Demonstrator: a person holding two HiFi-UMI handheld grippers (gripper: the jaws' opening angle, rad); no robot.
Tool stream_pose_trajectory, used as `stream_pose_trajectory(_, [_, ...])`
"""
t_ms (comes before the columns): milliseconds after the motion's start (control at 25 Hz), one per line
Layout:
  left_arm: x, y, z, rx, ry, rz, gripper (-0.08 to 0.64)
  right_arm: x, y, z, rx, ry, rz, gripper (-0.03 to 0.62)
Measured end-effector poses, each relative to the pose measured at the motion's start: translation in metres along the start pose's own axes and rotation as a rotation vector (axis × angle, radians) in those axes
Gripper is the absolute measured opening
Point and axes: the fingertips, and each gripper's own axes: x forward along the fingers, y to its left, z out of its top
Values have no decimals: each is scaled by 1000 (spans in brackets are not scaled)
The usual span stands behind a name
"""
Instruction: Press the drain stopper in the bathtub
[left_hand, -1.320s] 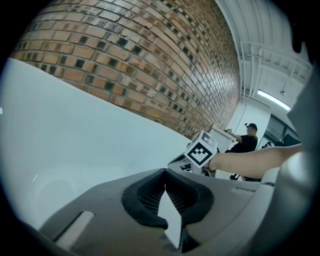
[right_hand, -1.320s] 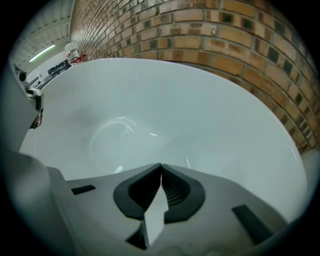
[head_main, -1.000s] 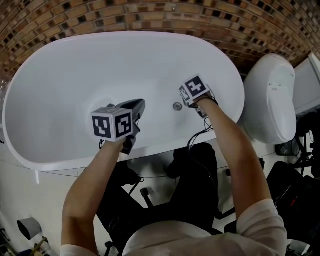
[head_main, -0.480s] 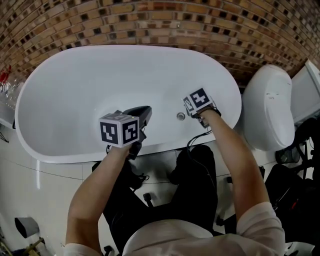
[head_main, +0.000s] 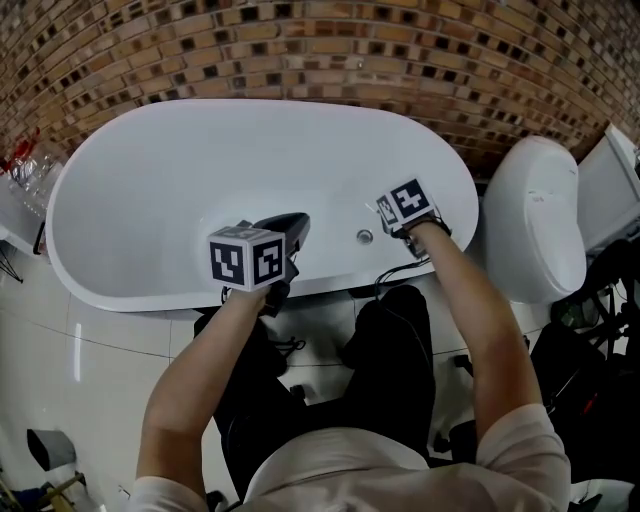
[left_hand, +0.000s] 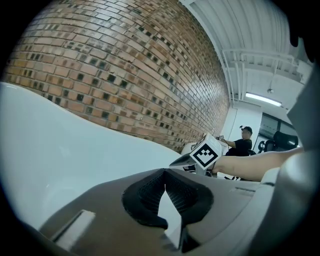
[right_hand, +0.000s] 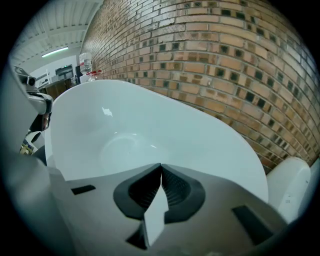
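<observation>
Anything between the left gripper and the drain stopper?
Nothing. In the head view, only bare white bathtub surface lies between the left gripper and the drain stopper.

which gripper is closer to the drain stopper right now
Right. The right gripper sits just beside the drain stopper, slightly above and to its right in the head view. The left gripper is clearly farther away, off to the stopper's left.

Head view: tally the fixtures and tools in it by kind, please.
Bathtub: 1
Toilet: 1
Round metal fitting: 1
Hand-held grippers: 2 (left hand-held gripper, right hand-held gripper)
Total: 5
</observation>
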Motion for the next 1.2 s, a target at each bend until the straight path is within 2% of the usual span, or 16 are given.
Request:
stream_pose_trajectory(280, [-30,-9,0,17,-45,26,5,-36,14,4,34,-56,-5,18])
stream_pose_trajectory(600, [-55,-31,-12,24,-90,10,5,-68,40,-6,10,-129,-3,18])
stream_pose_trajectory(800, [-70,-44,-19,60,-109,14,5,-92,60,-10,-27,-187,-5,18])
stream_pose_trajectory(1200, [-99,-50,-44,91,-140,45,5,-128,93,-26,-5,-320,-4,18])
